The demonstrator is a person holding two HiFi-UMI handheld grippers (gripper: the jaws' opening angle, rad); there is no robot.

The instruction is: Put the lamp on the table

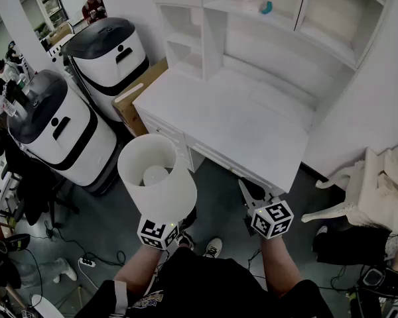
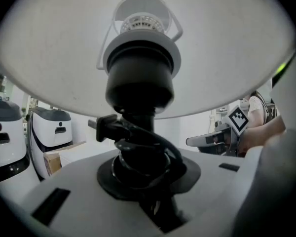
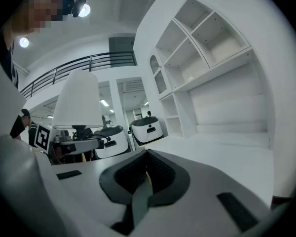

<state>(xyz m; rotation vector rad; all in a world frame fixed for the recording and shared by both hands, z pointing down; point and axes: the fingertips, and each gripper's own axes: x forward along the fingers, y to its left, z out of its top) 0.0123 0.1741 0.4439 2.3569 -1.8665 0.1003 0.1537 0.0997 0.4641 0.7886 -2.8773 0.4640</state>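
Observation:
The lamp (image 1: pixel 156 177) has a white drum shade and a black stem (image 2: pixel 138 117) with a cord wound round it. It hangs upright over the floor, just in front of the white table (image 1: pixel 232 118). My left gripper (image 1: pixel 160 222) is shut on the stem below the shade; in the head view the shade hides its jaws. My right gripper (image 1: pixel 245 192) is to the right, near the table's front edge. Its jaws are shut with nothing between them (image 3: pixel 147 169). The right gripper view shows the lamp (image 3: pixel 78 105) off to its left.
White shelves (image 1: pixel 252 18) rise behind the table. Two white-and-black rounded machines (image 1: pixel 109 52) (image 1: pixel 60 131) and a cardboard box (image 1: pixel 136 98) stand left of it. A white chair (image 1: pixel 371 191) is at the right. A power strip (image 1: pixel 86 262) and cables lie on the floor.

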